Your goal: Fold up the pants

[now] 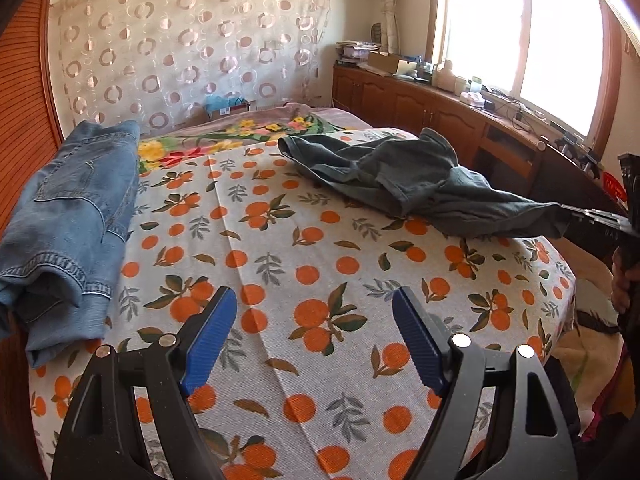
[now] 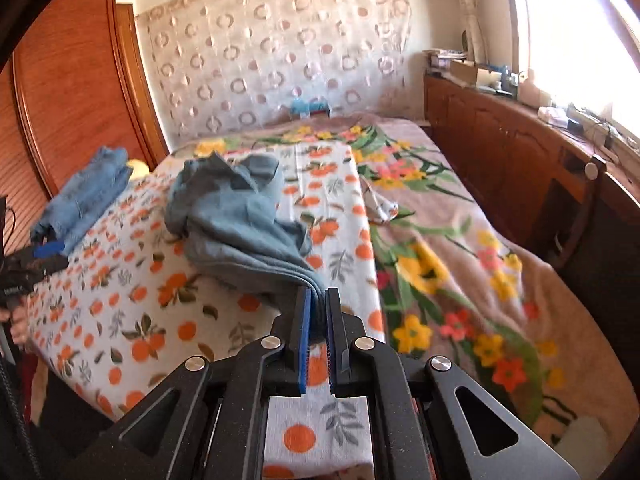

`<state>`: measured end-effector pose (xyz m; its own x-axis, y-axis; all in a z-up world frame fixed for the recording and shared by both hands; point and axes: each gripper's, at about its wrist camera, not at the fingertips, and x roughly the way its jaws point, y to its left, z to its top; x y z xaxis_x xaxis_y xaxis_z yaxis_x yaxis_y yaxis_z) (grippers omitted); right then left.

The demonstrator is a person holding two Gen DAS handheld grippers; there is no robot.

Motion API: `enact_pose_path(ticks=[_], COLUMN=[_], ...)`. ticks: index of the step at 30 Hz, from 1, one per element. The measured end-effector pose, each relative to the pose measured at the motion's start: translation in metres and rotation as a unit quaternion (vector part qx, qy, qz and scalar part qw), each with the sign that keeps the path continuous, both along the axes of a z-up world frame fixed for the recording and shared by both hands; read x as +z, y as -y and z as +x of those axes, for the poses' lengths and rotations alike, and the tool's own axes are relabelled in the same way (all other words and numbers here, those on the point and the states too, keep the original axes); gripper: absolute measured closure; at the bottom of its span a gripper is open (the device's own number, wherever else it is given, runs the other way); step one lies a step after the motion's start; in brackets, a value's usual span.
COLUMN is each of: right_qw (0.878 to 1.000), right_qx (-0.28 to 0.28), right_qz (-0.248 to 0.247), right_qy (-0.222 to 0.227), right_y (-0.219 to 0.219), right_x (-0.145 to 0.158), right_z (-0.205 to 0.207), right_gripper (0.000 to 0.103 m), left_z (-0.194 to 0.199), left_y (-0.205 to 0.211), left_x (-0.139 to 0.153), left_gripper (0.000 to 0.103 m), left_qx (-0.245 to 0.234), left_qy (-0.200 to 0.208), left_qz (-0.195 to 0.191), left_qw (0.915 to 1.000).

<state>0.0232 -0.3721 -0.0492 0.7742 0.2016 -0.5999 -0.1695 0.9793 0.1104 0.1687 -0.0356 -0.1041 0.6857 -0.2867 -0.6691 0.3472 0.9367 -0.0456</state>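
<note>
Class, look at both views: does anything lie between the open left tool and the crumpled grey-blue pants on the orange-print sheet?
Nothing visible does. Only bare sheet lies between the left tool and the pants. The folded jeans sit off to its left, and the right tool already grips one end of the pants.

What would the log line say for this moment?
step: pull pants out | right gripper: shut on grey-blue pants | left gripper: open, over orange-print sheet | folded jeans: lying aside

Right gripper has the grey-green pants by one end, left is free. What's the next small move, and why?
Probably bring the open left gripper across to the pants and take a second hold. They lie crumpled on the orange-print sheet, pinched only at one end by the right gripper; two holds would let you spread them flat.
</note>
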Motion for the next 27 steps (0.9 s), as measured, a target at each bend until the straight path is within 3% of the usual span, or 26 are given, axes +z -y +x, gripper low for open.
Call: enact_pose_path(ticks=[3,7,8,13,19,22,25,26,27], right_qw=[1.000,0.999,0.999,0.995,0.987,0.983,0.978,0.977,0.975], right_qx=[0.007,0.008,0.010,0.082,0.158,0.176,0.167,0.165,0.164], right_qz=[-0.006,-0.010,-0.014,-0.015,-0.025,-0.044,-0.104,-0.117,-0.127], right_qy=[0.007,0.034,0.041,0.047,-0.006,-0.041,-0.070,-0.075,-0.077], right_y=[-0.010,-0.010,-0.016,-0.069,-0.121,-0.137,-0.153,-0.155,-0.158], right_x=[0.010,0.029,0.030,0.018,-0.010,-0.024,-0.036,-0.035,-0.035], right_z=[0.001,0.021,0.027,0.046,0.081,0.104,0.128,0.133,0.137], right_gripper=[0.090,0.066,0.065,0.065,0.065,0.065,0.065,0.066,0.074], left_z=[-0.001,-0.002,-0.002,-0.003,-0.006,-0.007,-0.009,-0.011,-0.012], left_y=[0.001,-0.002,-0.003,-0.008,-0.012,-0.019,-0.030,-0.034,-0.037], left_x=[0.001,0.001,0.001,-0.002,-0.004,-0.003,-0.002,-0.001,-0.001], left_gripper=[0.022,0.022,0.022,0.022,0.022,0.022,0.022,0.022,0.022], left_qx=[0.001,0.005,0.007,0.014,0.016,0.024,0.035,0.039,0.042], left_qy=[-0.001,0.000,0.000,-0.002,-0.002,0.000,0.001,0.002,0.003], left_qz=[0.000,0.003,0.002,-0.009,-0.011,-0.013,-0.019,-0.023,-0.025], left_qw=[1.0000,1.0000,1.0000,0.9999,0.9998,0.9996,0.9992,0.9990,0.9988])
